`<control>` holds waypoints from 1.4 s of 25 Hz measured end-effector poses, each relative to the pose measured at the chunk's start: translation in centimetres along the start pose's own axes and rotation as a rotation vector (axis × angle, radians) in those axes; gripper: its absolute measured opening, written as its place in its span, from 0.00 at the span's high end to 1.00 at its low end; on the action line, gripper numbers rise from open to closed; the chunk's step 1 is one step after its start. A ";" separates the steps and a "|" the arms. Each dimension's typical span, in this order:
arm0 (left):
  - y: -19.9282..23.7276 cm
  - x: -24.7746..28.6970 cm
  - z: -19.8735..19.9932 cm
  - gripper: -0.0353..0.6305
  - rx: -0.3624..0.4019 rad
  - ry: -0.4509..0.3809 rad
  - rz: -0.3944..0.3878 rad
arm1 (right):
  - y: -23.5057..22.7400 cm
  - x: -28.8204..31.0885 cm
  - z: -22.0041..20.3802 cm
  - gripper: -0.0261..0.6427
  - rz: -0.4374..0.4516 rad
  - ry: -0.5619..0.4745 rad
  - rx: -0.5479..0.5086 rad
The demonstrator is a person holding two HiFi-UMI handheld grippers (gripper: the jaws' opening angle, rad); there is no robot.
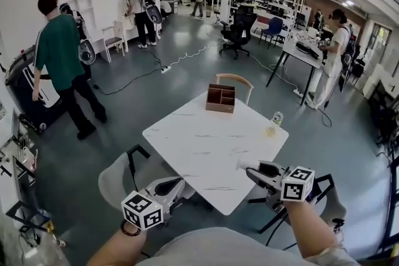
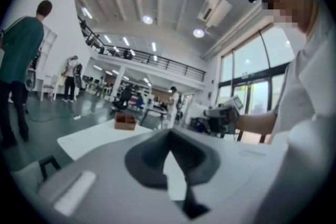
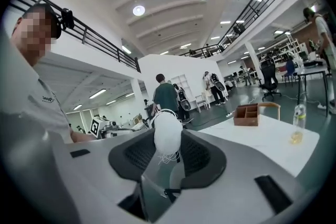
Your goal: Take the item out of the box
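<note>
The brown wooden box [image 1: 221, 98] with open compartments stands at the far edge of the white table [image 1: 199, 146]; it also shows in the left gripper view [image 2: 125, 121] and the right gripper view [image 3: 247, 114]. My right gripper [image 1: 246, 166] hovers over the table's near right corner, well away from the box. It is shut on a small white oval item [image 3: 167, 136] with loose threads hanging from it. My left gripper [image 1: 177, 183] is low at the near left corner. Its dark fingertips [image 2: 157, 152] meet with nothing between them.
A clear bottle [image 1: 276, 119] with yellowish liquid stands at the table's right edge. A wooden chair [image 1: 234, 79] sits behind the box and a grey chair [image 1: 118, 180] at the near left. A person in a green shirt [image 1: 59, 59] walks at the left, and others stand farther back.
</note>
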State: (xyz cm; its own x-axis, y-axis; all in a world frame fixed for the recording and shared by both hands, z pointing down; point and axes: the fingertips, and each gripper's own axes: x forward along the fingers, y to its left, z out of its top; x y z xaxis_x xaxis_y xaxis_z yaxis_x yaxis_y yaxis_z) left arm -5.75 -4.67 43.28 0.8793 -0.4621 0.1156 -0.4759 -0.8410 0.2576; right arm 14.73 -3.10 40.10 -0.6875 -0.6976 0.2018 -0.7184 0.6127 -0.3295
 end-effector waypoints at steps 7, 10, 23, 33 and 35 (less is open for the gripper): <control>4.4 -2.9 -1.6 0.94 -0.049 0.031 -0.048 | 2.3 4.6 -3.9 0.75 -0.025 0.034 0.074; 4.7 -2.7 -1.6 0.94 -0.055 0.031 -0.048 | 2.3 4.9 -4.0 0.75 -0.023 0.043 0.085; 0.3 1.4 -1.0 0.94 -0.105 -0.040 0.032 | -0.6 2.0 -3.6 0.75 0.083 0.064 0.099; -0.6 1.6 -1.2 0.94 -0.091 -0.028 0.052 | -1.0 0.4 -4.1 0.75 0.095 0.038 0.106; -0.7 1.5 -1.1 0.94 -0.092 -0.028 0.051 | -1.0 0.3 -4.1 0.75 0.091 0.038 0.107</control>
State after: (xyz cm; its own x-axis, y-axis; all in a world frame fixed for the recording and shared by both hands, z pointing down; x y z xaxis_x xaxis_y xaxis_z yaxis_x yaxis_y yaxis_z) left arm -4.01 -4.44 44.35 0.8525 -0.5122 0.1041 -0.5146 -0.7876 0.3388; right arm 14.86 -2.38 44.31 -0.7544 -0.6251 0.2002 -0.6385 0.6283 -0.4445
